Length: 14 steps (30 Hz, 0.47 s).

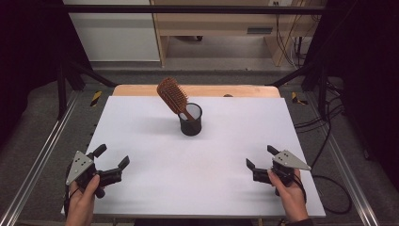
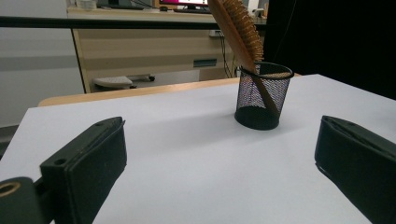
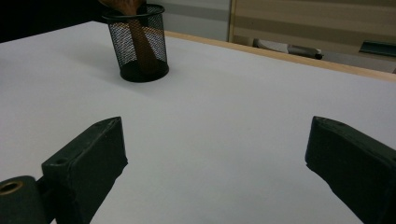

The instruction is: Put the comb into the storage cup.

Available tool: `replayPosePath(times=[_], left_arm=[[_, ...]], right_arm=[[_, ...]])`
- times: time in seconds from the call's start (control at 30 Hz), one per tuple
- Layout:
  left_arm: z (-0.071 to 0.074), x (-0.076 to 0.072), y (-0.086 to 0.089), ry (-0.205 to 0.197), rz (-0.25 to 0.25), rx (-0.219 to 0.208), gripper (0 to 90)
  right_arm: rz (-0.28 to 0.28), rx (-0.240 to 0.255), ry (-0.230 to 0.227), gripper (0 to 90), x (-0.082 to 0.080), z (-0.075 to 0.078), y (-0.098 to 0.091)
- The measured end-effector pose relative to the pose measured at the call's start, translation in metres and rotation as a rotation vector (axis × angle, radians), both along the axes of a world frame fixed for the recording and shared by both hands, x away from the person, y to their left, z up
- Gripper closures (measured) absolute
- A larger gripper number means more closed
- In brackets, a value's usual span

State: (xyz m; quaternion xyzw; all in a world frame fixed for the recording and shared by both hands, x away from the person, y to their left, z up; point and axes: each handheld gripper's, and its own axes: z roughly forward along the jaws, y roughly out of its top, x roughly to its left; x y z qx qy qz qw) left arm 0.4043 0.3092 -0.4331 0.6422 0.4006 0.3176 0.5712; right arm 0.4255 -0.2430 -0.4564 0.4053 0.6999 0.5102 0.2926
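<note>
White surface [image 1: 155, 141] fills the middle of the rig, with a wooden edge at its far side and a desk behind it. A black mesh cup [image 1: 190, 120] stands toward the far centre, and a wooden brush [image 1: 173, 96] sits in it handle down, the head leaning up and to the left over the rim. It leans because the handle is thin and the cup wide — the rim is what props it.

Left gripper [image 1: 112, 162] and right gripper [image 1: 259, 162] rest near the front corners, well apart from the cup, each held by a hand. Both have their jaws spread wide and hold nothing; I judge this a ready posture, one on each side, before any reach to the brush.

In the right gripper view the brush head is cut off at the top edge, and the mesh hides the handle's lower end — whether it touches the cup bottom I cannot tell.
</note>
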Motion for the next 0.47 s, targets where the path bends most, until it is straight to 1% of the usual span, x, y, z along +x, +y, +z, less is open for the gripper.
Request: replayPosePath(times=[0.03,0.07,0.1,0.13,0.23,0.33,0.37,0.47], left_arm=[[0.000,0.000,0.002,-0.007,0.005,-0.005,2.4],[-0.002,-0.001,0.004,-0.018,0.008,-0.023,2.4],[-0.002,-0.001,0.006,-0.028,0.011,-0.030,2.5],[-0.003,0.000,0.007,-0.036,0.018,-0.026,2.5],[-0.005,0.000,0.012,-0.054,0.029,-0.059,2.6],[-0.003,0.000,0.015,-0.078,0.043,-0.065,2.5],[-0.002,0.000,0.016,-0.081,0.049,-0.069,2.5],[-0.003,0.000,0.015,-0.079,0.056,-0.067,2.6]], right_arm=[[-0.004,0.004,0.001,5.5,0.000,0.000,-0.001],[-0.006,0.002,-0.002,5.5,0.000,0.000,-0.002],[-0.008,0.003,-0.007,5.4,0.000,0.000,-0.004],[-0.011,0.005,-0.009,5.4,0.000,0.000,-0.006],[-0.018,0.012,-0.012,5.4,0.000,-0.001,-0.011],[-0.023,0.008,-0.013,5.4,-0.002,-0.003,-0.018],[-0.029,0.018,-0.010,5.4,-0.002,-0.003,-0.020],[-0.047,0.018,-0.006,5.5,0.001,-0.006,-0.025]])
